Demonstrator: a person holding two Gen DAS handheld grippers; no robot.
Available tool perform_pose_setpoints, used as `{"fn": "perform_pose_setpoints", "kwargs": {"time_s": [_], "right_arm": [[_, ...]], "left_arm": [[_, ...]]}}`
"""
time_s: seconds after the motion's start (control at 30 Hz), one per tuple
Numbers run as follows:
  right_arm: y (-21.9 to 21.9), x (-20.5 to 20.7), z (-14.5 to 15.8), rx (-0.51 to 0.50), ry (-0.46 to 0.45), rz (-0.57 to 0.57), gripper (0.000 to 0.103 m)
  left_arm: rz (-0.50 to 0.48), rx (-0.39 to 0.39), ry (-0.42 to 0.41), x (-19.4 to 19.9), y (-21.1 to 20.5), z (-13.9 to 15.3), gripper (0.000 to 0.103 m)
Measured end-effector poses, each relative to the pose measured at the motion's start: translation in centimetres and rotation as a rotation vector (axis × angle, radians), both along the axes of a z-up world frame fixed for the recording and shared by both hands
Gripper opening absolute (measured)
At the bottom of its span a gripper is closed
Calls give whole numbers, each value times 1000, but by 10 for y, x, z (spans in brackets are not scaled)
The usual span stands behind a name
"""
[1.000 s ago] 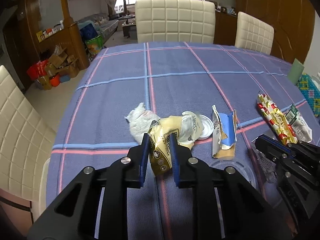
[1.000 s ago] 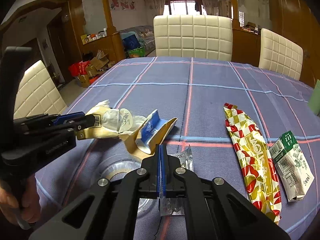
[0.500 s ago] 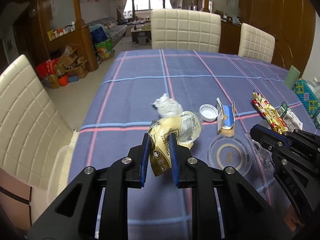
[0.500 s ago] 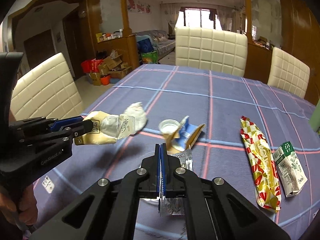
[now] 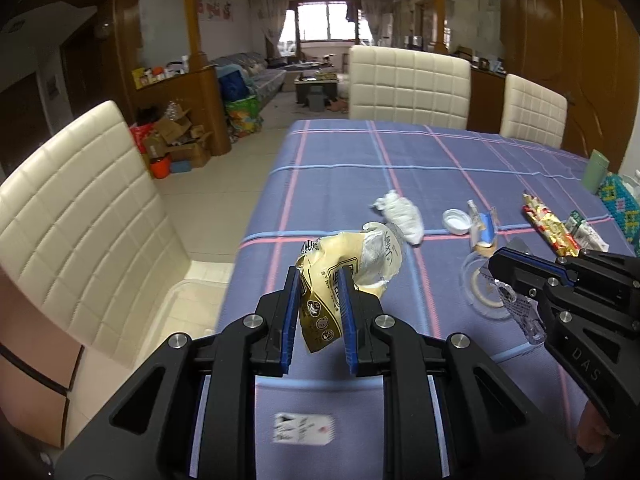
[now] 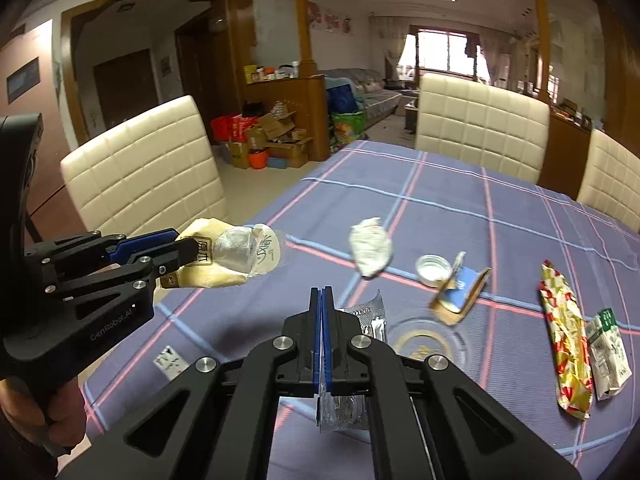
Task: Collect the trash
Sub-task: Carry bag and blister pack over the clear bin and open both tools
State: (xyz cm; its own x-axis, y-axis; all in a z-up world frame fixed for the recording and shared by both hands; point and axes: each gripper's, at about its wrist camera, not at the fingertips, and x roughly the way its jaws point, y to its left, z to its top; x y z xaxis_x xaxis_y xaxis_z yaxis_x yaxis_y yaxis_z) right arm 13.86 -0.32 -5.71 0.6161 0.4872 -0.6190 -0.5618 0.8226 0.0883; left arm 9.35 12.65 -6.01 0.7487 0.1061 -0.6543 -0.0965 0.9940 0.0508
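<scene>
My left gripper (image 5: 319,278) is shut on a crumpled yellow snack wrapper (image 5: 348,268) and holds it above the table's left edge; the wrapper also shows in the right wrist view (image 6: 228,256). My right gripper (image 6: 322,300) is shut on a clear silver plastic wrapper (image 6: 370,320), held above the tablecloth; it also shows in the left wrist view (image 5: 516,308). On the table lie a crumpled white tissue (image 5: 402,214), a white lid (image 5: 456,221), a torn blue carton (image 5: 484,230), a red-gold wrapper (image 5: 546,224) and a green-white packet (image 6: 608,350).
The table has a blue plaid cloth (image 5: 360,160). A clear round lid (image 6: 424,340) lies near the front. A white paper tag (image 5: 304,434) lies at the near edge. Cream chairs (image 5: 80,216) stand at the left and far sides. A clear bin (image 5: 192,304) sits on the left chair.
Both grippers have pulled back toward the near left of the table and risen, each carrying its wrapper. The trash on the table has not moved.
</scene>
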Motion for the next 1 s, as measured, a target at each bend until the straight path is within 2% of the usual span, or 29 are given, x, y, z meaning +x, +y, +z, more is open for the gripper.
{"fn": "perform_pose_setpoints", "kwargs": {"time_s": [0.23,1.0], "right_arm": [[28,-2,3,29,32,78,1],[166,8,-22,-80,29,298,1]], "left_arm": [[76,-7,-11,-18,37,-2,21],[283,-9,39,-32,145,-28,21]]}}
